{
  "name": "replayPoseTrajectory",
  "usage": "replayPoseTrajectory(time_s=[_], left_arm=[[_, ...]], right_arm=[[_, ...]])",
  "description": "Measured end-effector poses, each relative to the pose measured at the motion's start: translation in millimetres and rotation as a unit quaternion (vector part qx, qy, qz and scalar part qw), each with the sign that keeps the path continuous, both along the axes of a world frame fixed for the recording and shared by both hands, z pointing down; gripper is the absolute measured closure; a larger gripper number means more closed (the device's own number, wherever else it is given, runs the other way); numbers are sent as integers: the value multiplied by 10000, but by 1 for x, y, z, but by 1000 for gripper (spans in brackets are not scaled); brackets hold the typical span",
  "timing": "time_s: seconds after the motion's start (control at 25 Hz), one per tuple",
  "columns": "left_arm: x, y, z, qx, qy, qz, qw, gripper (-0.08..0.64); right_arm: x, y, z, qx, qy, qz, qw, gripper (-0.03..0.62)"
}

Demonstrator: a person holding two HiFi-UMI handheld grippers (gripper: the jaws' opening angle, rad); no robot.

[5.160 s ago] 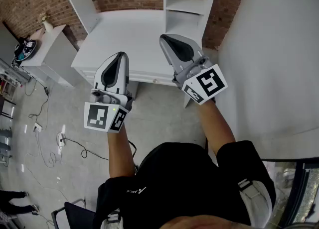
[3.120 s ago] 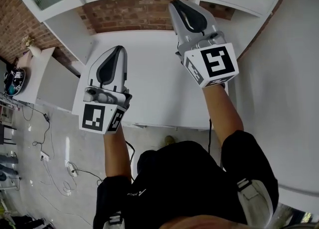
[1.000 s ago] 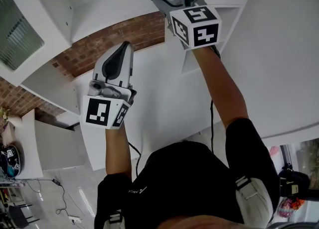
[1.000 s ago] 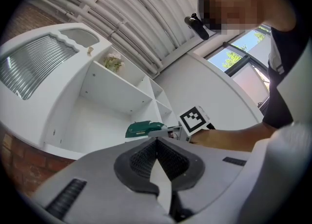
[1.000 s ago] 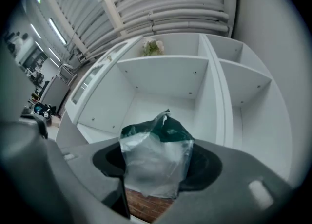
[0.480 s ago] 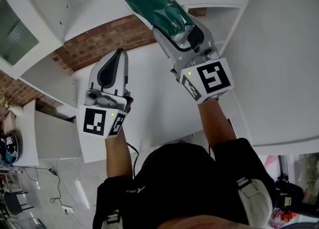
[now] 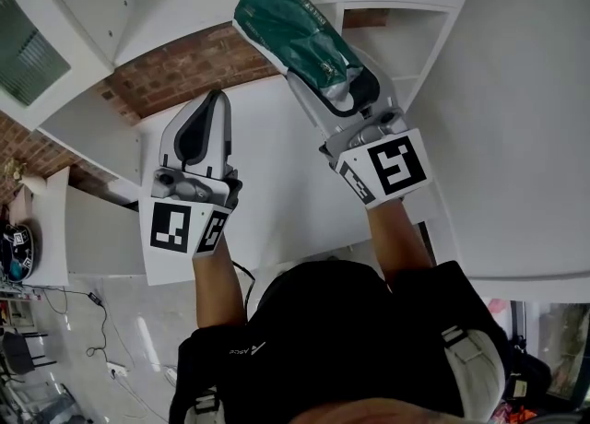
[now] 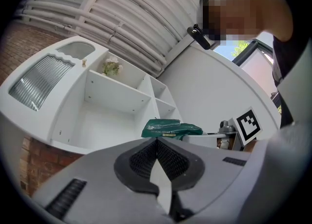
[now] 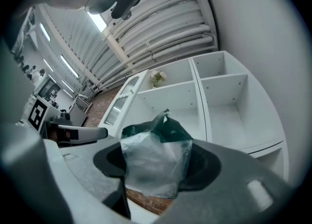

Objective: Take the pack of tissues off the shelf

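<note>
Right gripper (image 9: pixel 155 167): its fingers pinch the clear end of a dark green, crinkled plastic pack of tissues (image 7: pixel 293 28).
Left gripper (image 8: pixel 157 142): its fingers are pressed together on nothing, and it idles beside the right gripper.
Pack position: in the air above the flat white tabletop (image 7: pixel 277 182), in front of the white wooden shelf unit (image 9: pixel 170 89) and apart from its boards.
Step in hand: we judge the pack lifted off and the carry-away begun.
Next move: lowering it likely calls for steady pressure on the soft film.
View contrast: the head view shows the pack's full length. Only the right gripper view shows the film bunched between the fingers and the bare compartments beyond.
</note>
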State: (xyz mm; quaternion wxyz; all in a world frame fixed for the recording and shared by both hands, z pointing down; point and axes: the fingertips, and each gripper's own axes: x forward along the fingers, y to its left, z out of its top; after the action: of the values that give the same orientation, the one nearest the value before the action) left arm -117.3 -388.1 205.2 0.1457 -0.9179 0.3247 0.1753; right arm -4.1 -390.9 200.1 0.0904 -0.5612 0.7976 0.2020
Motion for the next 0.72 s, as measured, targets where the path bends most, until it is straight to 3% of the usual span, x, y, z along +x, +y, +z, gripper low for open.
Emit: replayPoseTrajectory(time_s=[0.72], left_arm=[[12, -2, 0, -25, -25, 16, 10000, 561]], right_arm=[[9, 2, -3, 46, 42, 18, 10000, 325]])
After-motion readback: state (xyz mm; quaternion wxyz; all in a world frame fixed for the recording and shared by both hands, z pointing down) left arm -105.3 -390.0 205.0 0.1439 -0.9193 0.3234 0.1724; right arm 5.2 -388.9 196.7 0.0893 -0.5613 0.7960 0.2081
